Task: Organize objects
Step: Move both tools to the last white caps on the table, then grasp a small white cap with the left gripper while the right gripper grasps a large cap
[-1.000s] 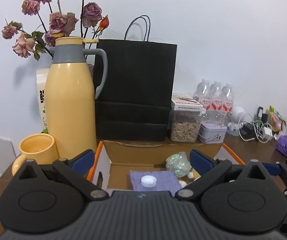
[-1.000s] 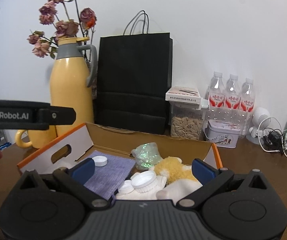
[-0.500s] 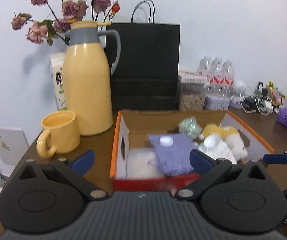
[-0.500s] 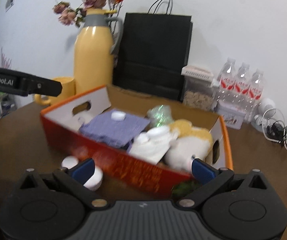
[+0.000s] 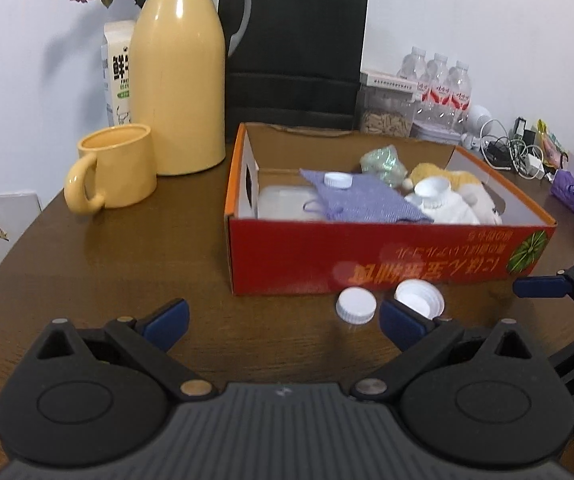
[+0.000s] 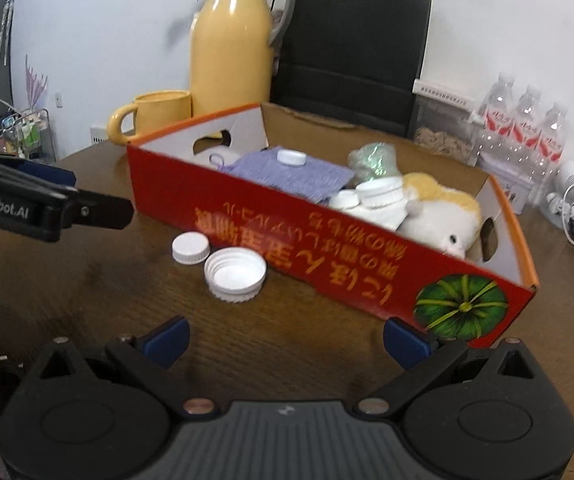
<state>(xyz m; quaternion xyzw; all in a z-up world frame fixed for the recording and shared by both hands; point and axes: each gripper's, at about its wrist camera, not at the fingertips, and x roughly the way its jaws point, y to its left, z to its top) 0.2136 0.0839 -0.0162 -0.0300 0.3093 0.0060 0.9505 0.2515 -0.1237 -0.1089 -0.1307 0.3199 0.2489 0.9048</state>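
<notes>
A red and orange cardboard box (image 5: 387, 264) (image 6: 271, 216) stands on the brown table. It holds a purple cloth (image 5: 363, 200) with a white cap (image 5: 338, 180) on it, a plush toy (image 6: 439, 216), white lids and a green wad (image 6: 373, 160). Two white lids lie on the table in front of the box: a smaller closed-side-up one (image 5: 355, 305) (image 6: 191, 248) and a larger upturned one (image 5: 421, 300) (image 6: 235, 274). My left gripper (image 5: 283, 320) is open and empty, short of the lids. My right gripper (image 6: 285, 338) is open and empty, near the box's front wall.
A yellow mug (image 5: 113, 168) and a yellow thermos (image 5: 179, 68) stand left of the box. A black paper bag (image 5: 295, 52), a seed jar (image 5: 387, 116), water bottles (image 5: 441, 84) and cables (image 5: 515, 152) line the back. A purple item (image 5: 571, 192) lies at right.
Both grippers have pulled back from over the box and dropped lower. The box's front wall and the two lids on the table are now in view.
</notes>
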